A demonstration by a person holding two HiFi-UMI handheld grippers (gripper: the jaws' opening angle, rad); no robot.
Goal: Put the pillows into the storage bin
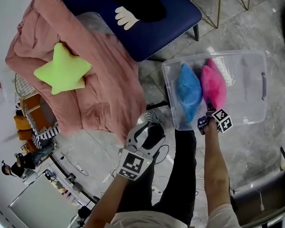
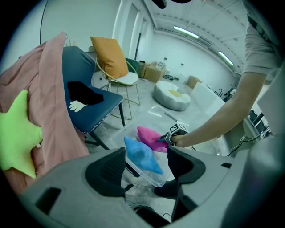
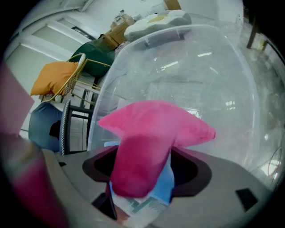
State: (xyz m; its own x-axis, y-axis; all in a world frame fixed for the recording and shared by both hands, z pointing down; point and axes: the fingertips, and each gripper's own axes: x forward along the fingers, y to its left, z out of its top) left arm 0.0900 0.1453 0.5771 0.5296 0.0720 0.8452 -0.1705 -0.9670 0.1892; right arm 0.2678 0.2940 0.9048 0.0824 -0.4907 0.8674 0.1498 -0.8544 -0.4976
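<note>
In the bin [image 1: 249, 78] on the floor, your right claw [image 1: 208, 114] pinches a tip of the pink pillow [image 1: 214, 86], likely to seat it beside the blue pillow [image 1: 188, 89]. Your left claw [image 1: 150, 128] hangs wide and empty, while the green pillow [image 1: 63, 70] lies on the blanket [image 1: 111, 81].

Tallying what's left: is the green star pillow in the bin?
Out. The green star pillow lies on the pink blanket, apart from the clear bin.

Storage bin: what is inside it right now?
A blue pillow and a pink pillow, side by side; the right gripper is shut on the pink one. Whatever lies beneath them is covered.
</note>
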